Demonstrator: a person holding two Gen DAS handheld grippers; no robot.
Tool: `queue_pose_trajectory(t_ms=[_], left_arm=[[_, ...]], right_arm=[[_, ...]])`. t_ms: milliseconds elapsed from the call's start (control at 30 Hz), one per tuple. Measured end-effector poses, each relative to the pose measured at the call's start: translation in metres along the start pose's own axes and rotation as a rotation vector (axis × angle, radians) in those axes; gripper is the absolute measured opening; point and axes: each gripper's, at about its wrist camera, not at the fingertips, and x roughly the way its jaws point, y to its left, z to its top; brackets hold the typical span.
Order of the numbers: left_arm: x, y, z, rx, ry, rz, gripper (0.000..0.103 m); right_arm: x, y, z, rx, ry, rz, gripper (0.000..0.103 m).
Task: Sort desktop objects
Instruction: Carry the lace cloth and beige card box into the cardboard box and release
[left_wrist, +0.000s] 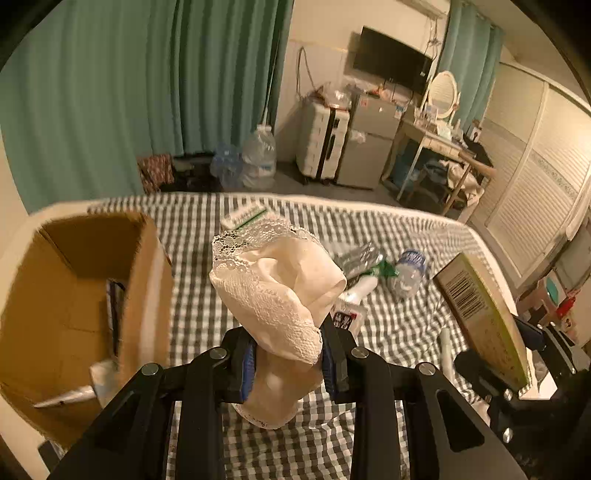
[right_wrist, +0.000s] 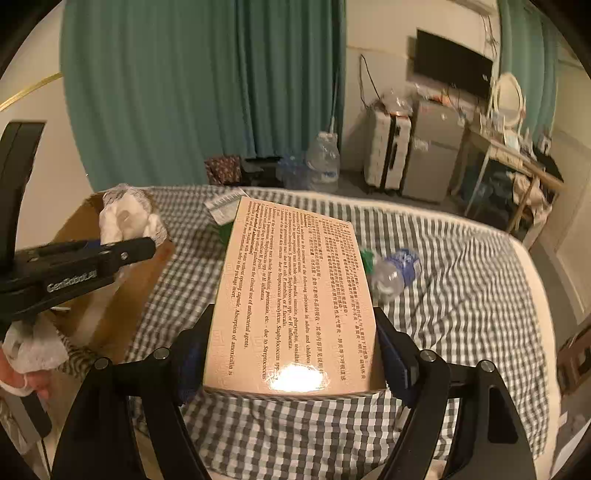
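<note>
My left gripper (left_wrist: 288, 354) is shut on a white lace-trimmed cloth (left_wrist: 280, 288), held above the checked bed cover just right of an open cardboard box (left_wrist: 74, 295). It also shows in the right wrist view (right_wrist: 125, 247), holding the cloth (right_wrist: 125, 218) over the box (right_wrist: 122, 314). My right gripper (right_wrist: 291, 354) is shut on a flat medicine box (right_wrist: 291, 295) with printed text, held above the bed. In the left wrist view the medicine box (left_wrist: 480, 306) is at the right edge.
On the checked cover (left_wrist: 207, 295) lie a crushed plastic bottle (left_wrist: 408, 273), a white tube (left_wrist: 356, 291), a foil blister pack (left_wrist: 356, 256) and a small green-and-white packet (left_wrist: 243, 216). The cardboard box holds a few items. Beyond the bed stand water jugs, a suitcase and a desk.
</note>
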Motion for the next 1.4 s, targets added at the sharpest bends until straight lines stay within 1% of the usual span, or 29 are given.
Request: queue_pose_trajectory(t_ms=[67,133,200,267,367,433,533,600,700,800,867,933,1000,1067,1200,1300,1333,1367,1400], left_arm=[[-0.015,0.003,0.004,-0.001,-0.024,-0.009,0.029],[-0.026,0.006,0.007,-0.001,-0.030,-0.013,0.029],[-0.037,0.012,0.013,0.000,-0.032,-0.004,0.029],[-0.049,0.017,0.025,0.010,-0.053,0.003,0.029],[-0.071,0.025,0.041,0.064,-0.089,0.051,0.029],[-0.084,0.032,0.050,0.092,-0.104,0.070,0.029],[-0.104,0.045,0.060,0.139,-0.137,0.121,0.029],[-0.116,0.061,0.064,0.141,-0.146,0.134,0.029],[-0.125,0.089,0.064,0.109,-0.135,0.141,0.029],[-0.122,0.125,0.056,0.057,-0.126,0.144,0.029],[-0.112,0.153,0.047,0.007,-0.101,0.135,0.029],[-0.100,0.181,0.035,-0.039,-0.068,0.116,0.029],[-0.091,0.204,0.021,-0.069,-0.058,0.078,0.029],[-0.080,0.226,0.009,-0.078,-0.052,0.080,0.029],[-0.055,0.262,-0.007,-0.112,0.007,0.088,0.029],[-0.044,0.279,-0.016,-0.135,0.024,0.078,0.030],[-0.041,0.282,-0.018,-0.141,0.031,0.073,0.034],[-0.038,0.285,-0.020,-0.146,0.039,0.075,0.046],[-0.036,0.288,-0.022,-0.150,0.044,0.086,0.055]], right_arm=[[-0.011,0.009,0.004,-0.012,-0.019,0.010,0.078],[-0.019,0.016,0.008,-0.018,-0.030,0.018,0.078],[-0.030,0.025,0.014,-0.031,-0.042,0.027,0.078],[-0.038,0.035,0.019,-0.045,-0.057,0.038,0.078],[-0.048,0.047,0.030,-0.062,-0.078,0.053,0.078],[-0.051,0.056,0.040,-0.067,-0.090,0.075,0.078],[-0.054,0.072,0.056,-0.081,-0.103,0.113,0.078],[-0.053,0.086,0.068,-0.099,-0.108,0.134,0.078],[-0.047,0.111,0.083,-0.118,-0.111,0.169,0.078],[-0.036,0.139,0.091,-0.126,-0.089,0.217,0.078],[-0.026,0.158,0.090,-0.131,-0.064,0.247,0.078],[-0.013,0.180,0.087,-0.148,-0.029,0.272,0.078],[0.005,0.203,0.082,-0.166,0.013,0.288,0.078],[0.024,0.218,0.076,-0.173,0.050,0.296,0.078],[0.069,0.242,0.071,-0.156,0.138,0.314,0.078],[0.089,0.255,0.072,-0.131,0.154,0.338,0.079],[0.094,0.256,0.074,-0.121,0.154,0.338,0.079],[0.098,0.263,0.074,-0.108,0.154,0.319,0.079],[0.101,0.263,0.077,-0.101,0.154,0.298,0.079]])
